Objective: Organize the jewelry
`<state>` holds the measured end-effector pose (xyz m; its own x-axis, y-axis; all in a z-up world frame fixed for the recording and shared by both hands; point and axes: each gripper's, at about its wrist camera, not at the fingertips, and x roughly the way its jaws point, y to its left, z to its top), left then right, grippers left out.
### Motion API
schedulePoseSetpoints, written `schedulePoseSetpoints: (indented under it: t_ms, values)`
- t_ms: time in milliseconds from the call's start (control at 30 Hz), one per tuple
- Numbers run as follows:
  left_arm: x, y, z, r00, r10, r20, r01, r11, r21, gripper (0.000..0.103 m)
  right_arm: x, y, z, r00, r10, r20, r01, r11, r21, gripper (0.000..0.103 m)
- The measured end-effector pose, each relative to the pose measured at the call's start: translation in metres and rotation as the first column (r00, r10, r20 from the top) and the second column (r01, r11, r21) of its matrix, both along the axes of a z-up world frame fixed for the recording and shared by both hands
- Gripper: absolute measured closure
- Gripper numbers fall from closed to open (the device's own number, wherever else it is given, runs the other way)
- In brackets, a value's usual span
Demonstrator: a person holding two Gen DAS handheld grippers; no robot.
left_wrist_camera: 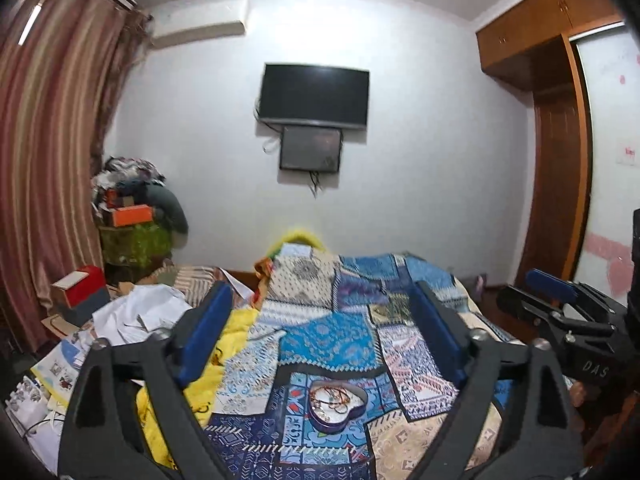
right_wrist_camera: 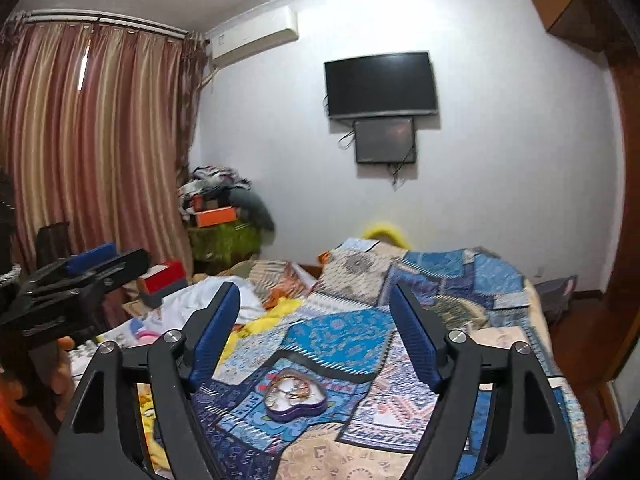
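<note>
Glossy metal heart tin [right_wrist_camera: 295,400], cloth quilt [right_wrist_camera: 340,336]

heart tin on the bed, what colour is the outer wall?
Dark blue to purple on the heart-shaped tin; clearest in the right wrist view.

The letters "DAS" stand in pale print on the black body of the right tool [left_wrist_camera: 560,300], at the frame's lower right.

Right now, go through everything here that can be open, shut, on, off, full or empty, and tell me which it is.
Left tool: open, holding nothing.
Right tool: open, holding nothing.
Heart-shaped tin: lid off, jewelry tangled inside, resting on the patchwork quilt.
TV: screen dark.
Curtain: drawn shut.
Wardrobe top cabinets: doors shut.
</note>
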<state>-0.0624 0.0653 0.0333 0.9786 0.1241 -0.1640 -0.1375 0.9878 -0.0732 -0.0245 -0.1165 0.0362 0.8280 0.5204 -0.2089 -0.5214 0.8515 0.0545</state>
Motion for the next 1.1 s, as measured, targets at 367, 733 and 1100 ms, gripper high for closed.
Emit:
schedulePoseSetpoints:
  t_ms: [367, 733, 1100]
  values:
    - [-0.022, -0.019, -0.009, 0.999, 0.023, 0.04, -0.026, 0.998, 0.061, 0.003, -0.015, -0.009, 0.0, 0.997, -0.069, 0.043, 0.067, 0.997, 0.037, 0.003]
    - [-0.02, -0.016, -0.013, 1.0, 0.016, 0.014, -0.017, 0.999, 0.027, 0.002, -0.019, -0.012, -0.003, 0.997, -0.064, 0.037, 0.063, 0.997, 0.037, 0.003]
    - [-0.018, -0.016, -0.016, 1.0, 0.019, 0.005, -0.019, 1.0, 0.017, 0.002, -0.018, -0.012, -0.004, 0.998, -0.062, 0.02, 0.061, 0.998, 0.035, 0.003]
